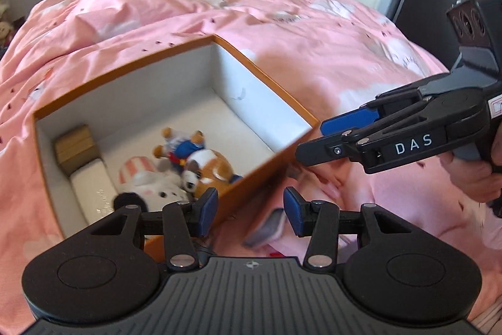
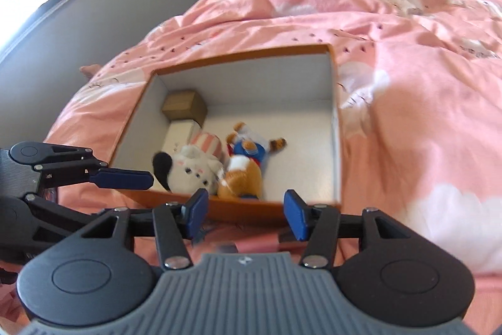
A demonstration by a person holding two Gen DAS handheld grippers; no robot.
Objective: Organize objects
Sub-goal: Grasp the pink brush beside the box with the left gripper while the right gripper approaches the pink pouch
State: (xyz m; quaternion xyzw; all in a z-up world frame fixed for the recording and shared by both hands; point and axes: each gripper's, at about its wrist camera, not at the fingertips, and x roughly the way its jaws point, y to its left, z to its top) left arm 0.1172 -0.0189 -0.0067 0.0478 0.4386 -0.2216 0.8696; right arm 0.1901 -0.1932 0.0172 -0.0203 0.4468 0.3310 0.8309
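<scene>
Left claw [image 1: 250, 214] spread, holding nothing, just over orange box [image 2: 238, 211] rim. Inside, soft white plush dog [image 2: 191, 170] beside fuzzy brown plush dog [image 2: 241, 175], cardboard cube [image 2: 185, 107] behind. Right claw [image 2: 246, 212] spread, unladen. Risk: rigid thin wall tipping on rumpled pink duvet [image 2: 408, 83] if nudged.

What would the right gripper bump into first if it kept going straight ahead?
Probably the orange box: its near wall sits right past the open right gripper. Aimed slightly higher, it would clear the wall and reach the brown plush dog inside. Depth is unclear.
</scene>
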